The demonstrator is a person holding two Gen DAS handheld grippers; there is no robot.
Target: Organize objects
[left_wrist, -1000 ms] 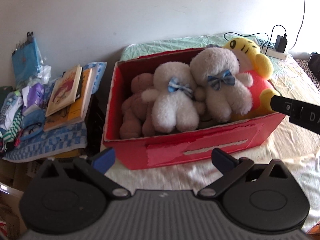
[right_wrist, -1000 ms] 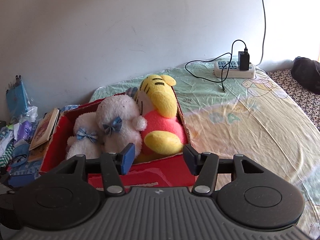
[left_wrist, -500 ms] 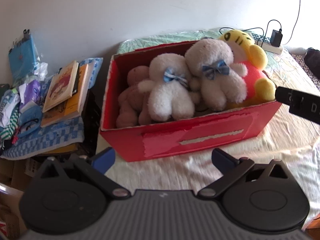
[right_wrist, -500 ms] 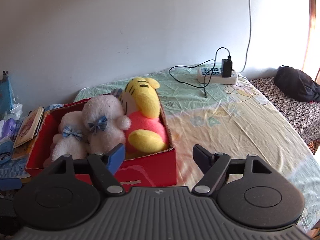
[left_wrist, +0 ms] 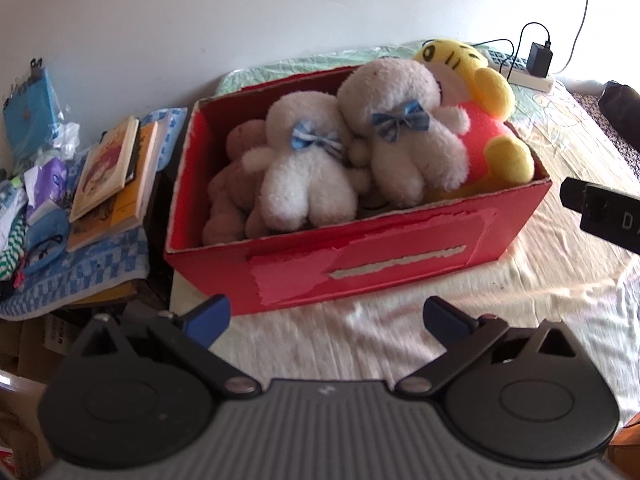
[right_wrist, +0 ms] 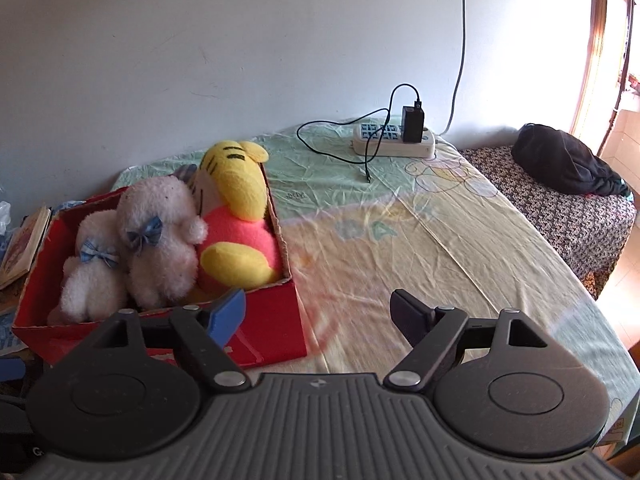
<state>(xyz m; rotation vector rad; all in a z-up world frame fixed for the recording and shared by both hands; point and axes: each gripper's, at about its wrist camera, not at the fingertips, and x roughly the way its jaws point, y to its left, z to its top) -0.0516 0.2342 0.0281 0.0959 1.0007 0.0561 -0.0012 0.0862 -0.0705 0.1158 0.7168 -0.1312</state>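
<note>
The right claw (right_wrist: 318, 307) has just spread wide, empty; plush toys sit in the red cardboard box (right_wrist: 276, 336) at lower left, so placement looks complete.

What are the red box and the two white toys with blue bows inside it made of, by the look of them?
The red box looks like cardboard with a matte red skin: its top edges show pale raw board, and a torn strip on the front bares a whitish layer. The two white toys look like plush, fuzzy and slightly matted pile, probably synthetic. Their bows seem to be woven checked ribbon.
</note>
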